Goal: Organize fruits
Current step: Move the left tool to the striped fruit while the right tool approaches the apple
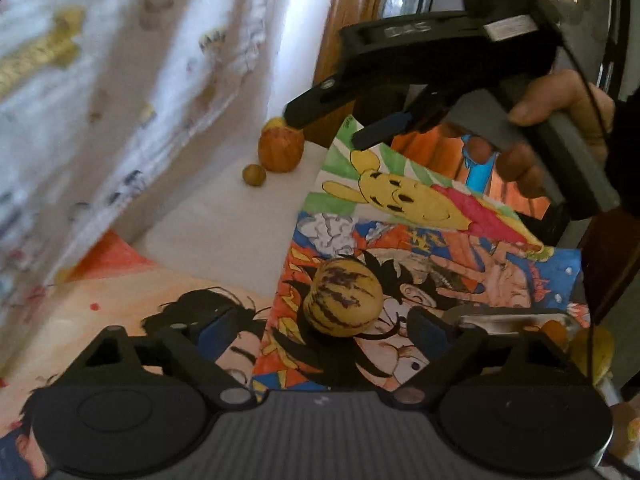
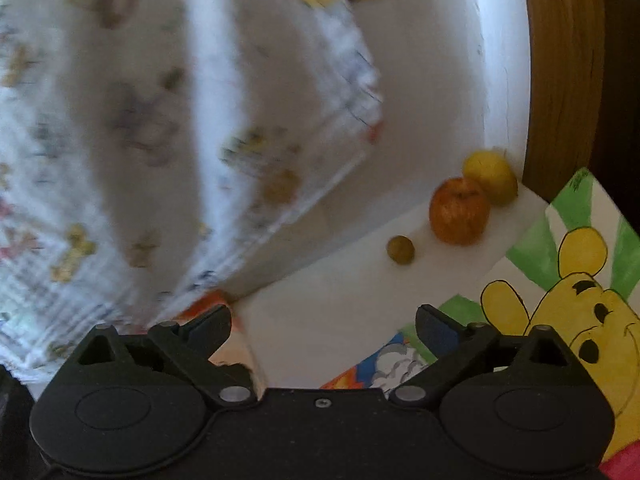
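striped melon [image 1: 343,297] on cartoon poster [image 1: 420,248], between left gripper [image 1: 322,330] fingers, near poster's left edge. bear drawing [image 2: 560,312] beyond it on same sheet. past poster's far corner, on bare table [image 2: 352,292]: apple [image 2: 459,211], small round fruit [image 2: 400,249] just left and nearer, lemon [image 2: 491,176] behind apple, touching it, against wall. curtain [image 2: 160,120] hangs left of fruit group. right gripper [image 1: 320,132] above poster's far corner, tips near apple. second drawing [image 1: 132,320] left of poster.

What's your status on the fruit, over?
Left gripper open, striped fruit between its fingers, not gripped. Right gripper open, empty. Apple, yellow fruit, small fruit grouped ahead. Path clear.
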`<state>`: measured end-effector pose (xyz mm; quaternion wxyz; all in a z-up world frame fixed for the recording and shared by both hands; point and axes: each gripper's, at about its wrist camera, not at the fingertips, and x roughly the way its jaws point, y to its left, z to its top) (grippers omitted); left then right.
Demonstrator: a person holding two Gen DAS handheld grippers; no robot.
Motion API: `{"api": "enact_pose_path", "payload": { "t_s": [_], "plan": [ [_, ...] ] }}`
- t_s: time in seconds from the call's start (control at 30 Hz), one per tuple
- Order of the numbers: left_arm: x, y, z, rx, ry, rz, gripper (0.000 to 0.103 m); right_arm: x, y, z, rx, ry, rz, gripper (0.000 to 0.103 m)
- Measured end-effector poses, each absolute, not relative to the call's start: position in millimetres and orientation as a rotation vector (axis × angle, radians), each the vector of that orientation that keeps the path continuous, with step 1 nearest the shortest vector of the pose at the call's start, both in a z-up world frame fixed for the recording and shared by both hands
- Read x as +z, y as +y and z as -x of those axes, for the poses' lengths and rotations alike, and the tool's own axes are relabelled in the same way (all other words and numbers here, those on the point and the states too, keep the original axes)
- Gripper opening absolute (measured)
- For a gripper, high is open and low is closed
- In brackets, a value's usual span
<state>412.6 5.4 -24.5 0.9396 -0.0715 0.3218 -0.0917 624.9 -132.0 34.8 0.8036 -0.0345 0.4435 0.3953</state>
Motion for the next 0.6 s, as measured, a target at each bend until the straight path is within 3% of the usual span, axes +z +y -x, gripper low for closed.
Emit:
{"api": "enact_pose_path", "payload": {
  "t_s": [0.13,0.47,0.6],
  "plan": [
    [-32,-1,-425,-0.211,0.657,0.102,0.086,14,-128,-644,0.839,0.956,0.059,0.096],
    [-42,-9,-443,-0.264,0.640,0.103,0.056,-25,-105,-672,0.810,0.956,0.094,0.085],
    [-41,-4,-453,-0.245,0.642,0.152,0.054,-35,-97,-683,0.783,0.944,0.087,0.081]
  ]
}}
